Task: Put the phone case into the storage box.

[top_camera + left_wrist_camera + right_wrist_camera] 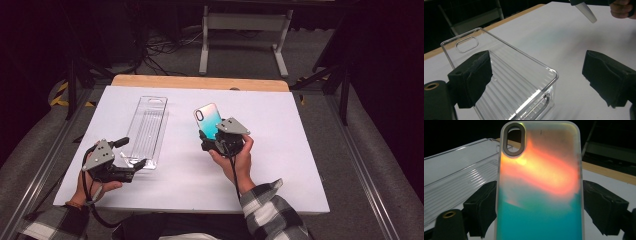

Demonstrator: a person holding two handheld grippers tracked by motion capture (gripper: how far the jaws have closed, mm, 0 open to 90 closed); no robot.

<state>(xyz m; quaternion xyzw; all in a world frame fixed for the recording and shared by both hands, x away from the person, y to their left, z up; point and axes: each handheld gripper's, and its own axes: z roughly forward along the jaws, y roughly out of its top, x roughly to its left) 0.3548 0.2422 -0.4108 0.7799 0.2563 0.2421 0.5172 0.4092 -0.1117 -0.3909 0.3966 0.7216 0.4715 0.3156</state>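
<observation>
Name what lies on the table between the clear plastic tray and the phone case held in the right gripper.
Nothing: in the high view, bare white table top separates the clear plastic tray from the phone case in the right gripper.

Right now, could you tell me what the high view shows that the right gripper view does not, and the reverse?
The high view alone shows the left gripper open at the near end of the clear plastic tray, plus both hands. The right gripper view alone shows the phone case close up: its oval camera cut-out and orange-to-teal sheen, between the fingers. Both show the case held by the right gripper, the tray and the white table.
</observation>
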